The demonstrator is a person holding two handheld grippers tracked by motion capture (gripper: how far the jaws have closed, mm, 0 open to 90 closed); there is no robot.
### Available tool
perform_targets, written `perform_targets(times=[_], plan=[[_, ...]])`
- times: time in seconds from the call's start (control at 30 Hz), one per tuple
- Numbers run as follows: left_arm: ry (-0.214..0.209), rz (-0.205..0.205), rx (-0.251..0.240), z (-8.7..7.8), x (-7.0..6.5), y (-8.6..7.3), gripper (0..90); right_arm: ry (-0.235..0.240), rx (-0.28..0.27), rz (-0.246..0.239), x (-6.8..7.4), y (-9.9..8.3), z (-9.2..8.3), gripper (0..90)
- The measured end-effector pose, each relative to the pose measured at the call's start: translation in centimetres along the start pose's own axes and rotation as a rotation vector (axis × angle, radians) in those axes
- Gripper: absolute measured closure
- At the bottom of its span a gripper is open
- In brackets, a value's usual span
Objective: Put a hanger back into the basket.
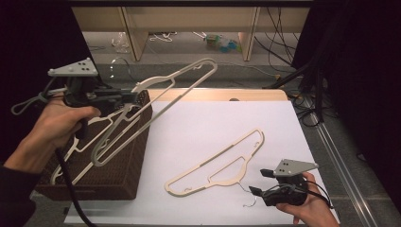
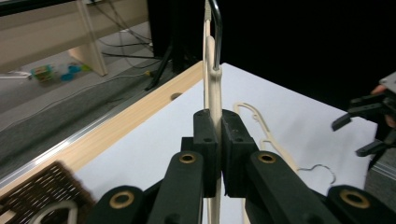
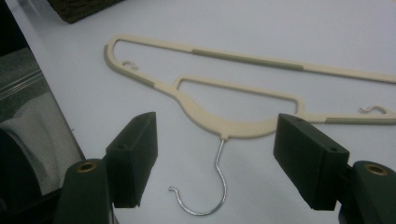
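Hanger is clamped at its neck in the left hand-held gripper, raised over the basket at 9 o'clock, likely for stowing, while the right hand-held gripper, jaws apart, straddles the second hanger's hook on the tabletop.

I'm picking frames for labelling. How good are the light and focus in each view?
High view: dim, black surround, white sheet evenly lit, raised hanger crisp. Left gripper view: jaws and basket corner soft, floor behind sharper. Right gripper view: flat hanger sharp, open jaws near the lens slightly blurred, no glare.
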State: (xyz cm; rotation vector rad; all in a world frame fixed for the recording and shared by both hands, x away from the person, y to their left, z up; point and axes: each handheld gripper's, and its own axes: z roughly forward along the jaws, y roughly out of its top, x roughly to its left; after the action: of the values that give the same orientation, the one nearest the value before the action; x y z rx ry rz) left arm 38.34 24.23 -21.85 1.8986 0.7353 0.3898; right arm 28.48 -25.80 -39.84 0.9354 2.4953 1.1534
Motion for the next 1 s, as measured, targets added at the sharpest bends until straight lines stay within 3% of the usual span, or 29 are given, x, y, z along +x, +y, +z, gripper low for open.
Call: perform_targets(times=[0.17,0.47,0.73,1.0], plan=[[0.047,-0.012,0.019,-1.6,2.0,-1.2,86.0,-0.006,-0.011,-0.001,-0.1,-0.3,-0.2,31.3],[0.15,-0.077,0.019,-4.2,5.8,-3.4,86.1,0.006,0.008,0.012,-0.3,-0.8,0.2,30.6],[0.202,-0.122,0.029,-5.6,8.5,-5.8,86.0,0.002,0.011,0.009,-0.4,-0.8,0.4,30.6],[0.222,-0.16,0.05,-5.7,10.2,-8.8,86.0,0.0,0.022,0.012,-0.4,-0.9,0.5,30.6]])
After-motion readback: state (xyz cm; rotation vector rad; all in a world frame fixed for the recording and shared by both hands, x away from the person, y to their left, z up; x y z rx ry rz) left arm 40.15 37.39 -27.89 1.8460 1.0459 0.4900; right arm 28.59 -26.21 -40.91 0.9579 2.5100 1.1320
